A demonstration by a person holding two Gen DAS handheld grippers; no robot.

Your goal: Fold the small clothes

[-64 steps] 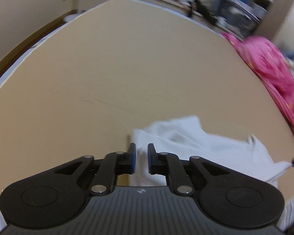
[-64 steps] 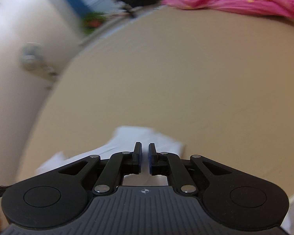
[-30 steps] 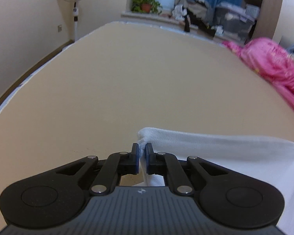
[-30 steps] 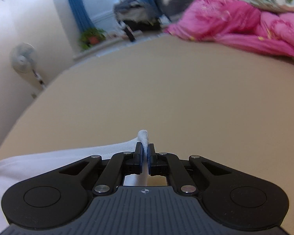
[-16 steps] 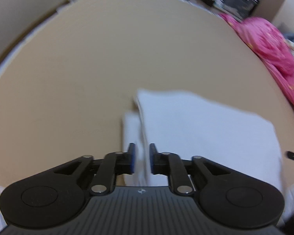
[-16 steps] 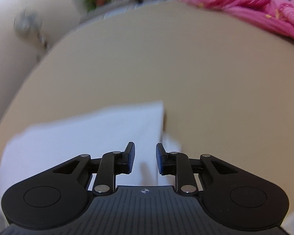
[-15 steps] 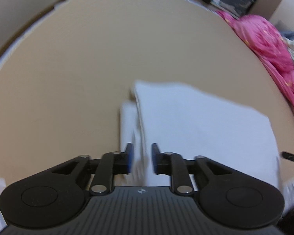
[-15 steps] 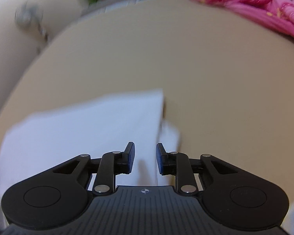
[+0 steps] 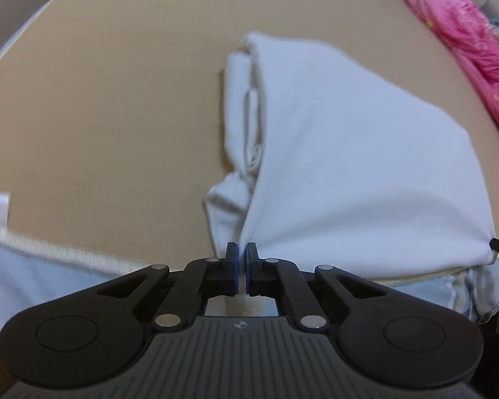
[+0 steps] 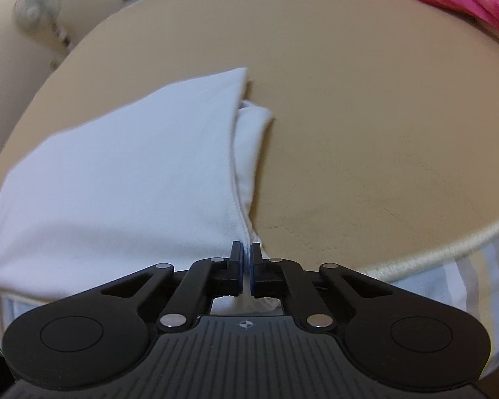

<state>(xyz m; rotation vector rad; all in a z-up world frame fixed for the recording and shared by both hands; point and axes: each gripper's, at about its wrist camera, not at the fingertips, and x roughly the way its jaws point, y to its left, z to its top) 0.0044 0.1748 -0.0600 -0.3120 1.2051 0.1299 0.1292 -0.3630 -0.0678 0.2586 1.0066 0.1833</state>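
both claws, left gripper (image 9: 242, 252) and right gripper (image 10: 246, 252), pinch the white garment's (image 9: 349, 166) near corners; best lifted evenly, keeping edges aligned.

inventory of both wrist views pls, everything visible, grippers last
white garment: 1, white, folded over on the near part of the bed, near edge at the bed's edge
bed surface: 1, tan, fills most of both views
bed edge trim: 1, cream piping over pale blue striped side, near edge
white tag: 1, white, at the bed's near edge, left of the left wrist view
pink bedding: 1 heap, pink, far right side of the bed
fan: 1, pale, blurred, by the wall beyond the bed
left gripper: 1, black, shut on the garment's near left corner
right gripper: 1, black, shut on the garment's near right corner
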